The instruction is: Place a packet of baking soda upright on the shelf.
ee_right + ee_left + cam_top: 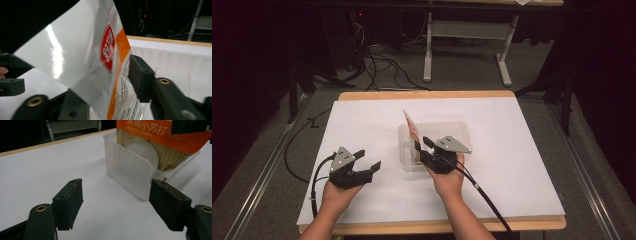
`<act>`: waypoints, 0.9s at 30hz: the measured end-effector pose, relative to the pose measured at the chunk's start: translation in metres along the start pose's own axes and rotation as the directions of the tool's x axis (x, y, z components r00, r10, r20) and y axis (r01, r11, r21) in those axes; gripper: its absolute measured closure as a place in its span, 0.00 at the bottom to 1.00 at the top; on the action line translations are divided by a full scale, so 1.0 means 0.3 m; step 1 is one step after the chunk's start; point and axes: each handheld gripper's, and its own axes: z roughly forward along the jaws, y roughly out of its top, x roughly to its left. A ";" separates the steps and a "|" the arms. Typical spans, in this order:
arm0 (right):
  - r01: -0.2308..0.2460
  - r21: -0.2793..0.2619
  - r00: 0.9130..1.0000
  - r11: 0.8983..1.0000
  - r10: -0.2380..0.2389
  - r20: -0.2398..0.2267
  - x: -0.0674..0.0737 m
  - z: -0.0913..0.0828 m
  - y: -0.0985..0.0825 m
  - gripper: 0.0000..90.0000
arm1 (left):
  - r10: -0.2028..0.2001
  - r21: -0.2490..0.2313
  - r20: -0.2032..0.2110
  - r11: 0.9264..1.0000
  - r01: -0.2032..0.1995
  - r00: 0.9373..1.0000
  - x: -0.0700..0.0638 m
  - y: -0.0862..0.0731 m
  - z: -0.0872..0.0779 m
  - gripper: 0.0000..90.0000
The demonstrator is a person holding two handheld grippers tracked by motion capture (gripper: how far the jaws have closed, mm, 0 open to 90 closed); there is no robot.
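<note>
A clear plastic tub [462, 131] sits mid-table on the white sheet. An orange-and-silver snack packet [411, 127] stands tilted at the tub's left end, partly inside it. My right gripper [422, 144] is at the tub's near left corner. In the right gripper view the packet [82, 62] hangs between its jaws, which stand apart, and the right gripper [107, 87] is open. My left gripper [371, 158] rests open on the sheet to the left, nothing between its jaws. In the left gripper view the left gripper [116, 202] faces the tub [127, 170] and the packet [175, 137].
White sheet [522, 150] covers a wooden-edged table. Beyond the far edge stand a white table frame [467, 30] and loose cables [382, 65] on the floor. The right gripper's cable [484, 195] trails toward the near edge.
</note>
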 end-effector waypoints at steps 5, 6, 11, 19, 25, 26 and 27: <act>0.040 0.026 0.999 0.999 -0.040 0.022 0.004 0.014 0.004 0.36 | 0.002 0.001 0.000 1.000 -0.002 1.000 -0.001 0.000 0.000 0.31; 0.048 0.024 0.999 0.999 -0.049 0.024 0.006 0.016 0.007 0.32 | 0.003 0.000 0.000 1.000 -0.003 1.000 -0.001 0.001 -0.001 0.31; 0.049 0.026 0.999 0.998 -0.049 0.016 0.009 0.000 0.020 0.23 | 0.007 -0.002 -0.001 1.000 -0.007 1.000 0.000 0.001 0.000 0.31; 0.060 0.039 0.998 0.997 -0.060 -0.001 -0.005 -0.066 0.010 0.22 | 0.009 0.002 -0.008 1.000 -0.009 1.000 0.003 0.001 0.000 0.31; 0.044 0.067 0.999 0.997 -0.043 -0.029 -0.047 -0.164 -0.025 0.24 | 0.012 0.006 -0.016 1.000 -0.012 1.000 0.012 0.000 0.003 0.31; 0.044 0.067 0.999 0.997 -0.043 -0.029 -0.047 -0.164 -0.025 0.24 | 0.012 0.006 -0.018 1.000 -0.012 1.000 0.014 0.000 0.003 0.31; 0.022 0.072 0.999 0.997 -0.019 -0.041 -0.066 -0.195 -0.034 0.24 | 0.012 0.007 -0.019 1.000 -0.012 1.000 0.015 0.000 0.002 0.31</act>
